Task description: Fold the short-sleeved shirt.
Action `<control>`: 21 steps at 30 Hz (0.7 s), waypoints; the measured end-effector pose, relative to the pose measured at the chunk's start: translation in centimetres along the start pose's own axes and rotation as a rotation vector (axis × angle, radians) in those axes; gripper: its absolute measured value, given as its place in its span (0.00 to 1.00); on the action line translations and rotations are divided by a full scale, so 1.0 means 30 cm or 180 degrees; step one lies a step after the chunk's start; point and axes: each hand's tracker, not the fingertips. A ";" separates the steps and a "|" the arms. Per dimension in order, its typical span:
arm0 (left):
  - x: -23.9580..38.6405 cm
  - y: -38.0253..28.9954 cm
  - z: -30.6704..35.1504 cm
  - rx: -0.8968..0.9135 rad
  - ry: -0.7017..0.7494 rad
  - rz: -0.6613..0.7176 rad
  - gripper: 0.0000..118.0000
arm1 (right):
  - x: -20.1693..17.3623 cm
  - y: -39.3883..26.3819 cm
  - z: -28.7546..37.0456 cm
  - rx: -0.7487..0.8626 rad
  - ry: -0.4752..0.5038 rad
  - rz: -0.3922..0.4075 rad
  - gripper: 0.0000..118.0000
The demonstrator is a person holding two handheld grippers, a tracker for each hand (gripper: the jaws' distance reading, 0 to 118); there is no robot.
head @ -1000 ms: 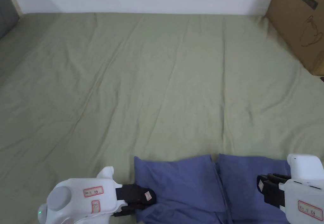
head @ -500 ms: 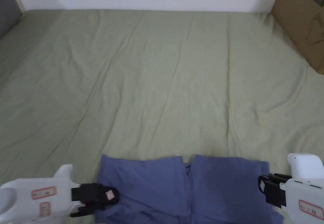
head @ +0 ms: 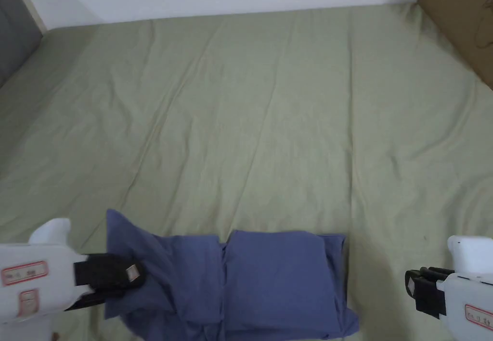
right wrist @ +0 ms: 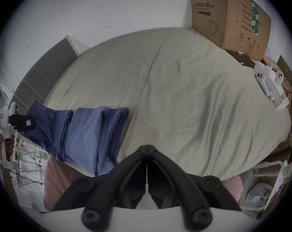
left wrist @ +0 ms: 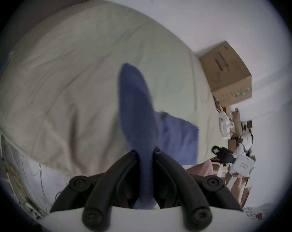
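Left gripper pinches a lifted flap of the shirt on the bed. Right gripper, fingers pressed together on nothing, hangs apart; its view adds a box.

The green sheet lies bare from the shirt to the far wall, open for passage. A cardboard box blocks the far right corner, with a white tray of controllers along the right edge. A padded headboard bounds the left side.
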 end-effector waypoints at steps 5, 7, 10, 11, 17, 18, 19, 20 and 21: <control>0.324 -0.049 -0.150 -0.0098 -0.0276 -0.0631 0.06 | 0.066 -0.007 0.022 0.0047 -0.0036 -0.0137 0.00; 0.405 -0.064 -0.261 -0.0274 -0.0477 -0.0646 0.11 | 0.097 -0.012 0.034 0.0067 -0.0056 -0.0183 0.00; 0.516 -0.105 -0.467 -0.0639 -0.0557 -0.0822 0.23 | 0.139 -0.023 0.043 0.0065 -0.0121 -0.0251 0.00; 0.513 -0.105 -0.540 -0.0779 -0.0547 -0.0825 0.33 | 0.151 -0.027 0.045 0.0058 -0.0136 -0.0273 0.00; 0.549 -0.140 -0.603 -0.0861 -0.0518 -0.0835 0.87 | 0.216 -0.060 0.067 0.0030 -0.0191 -0.0442 0.00; 0.532 -0.127 -0.582 -0.0787 -0.0460 -0.0804 0.74 | 0.222 -0.065 0.067 0.0027 -0.0218 -0.0444 0.00; 0.512 -0.112 -0.551 -0.0655 -0.0437 -0.0743 0.55 | 0.227 -0.067 0.066 0.0023 -0.0229 -0.0443 0.00; 0.491 -0.101 -0.532 -0.0552 -0.0408 -0.0704 0.28 | 0.231 -0.068 0.063 0.0018 -0.0234 -0.0442 0.00; 0.465 -0.090 -0.516 -0.0438 -0.0345 -0.0668 0.03 | 0.233 -0.069 0.061 0.0014 -0.0239 -0.0444 0.00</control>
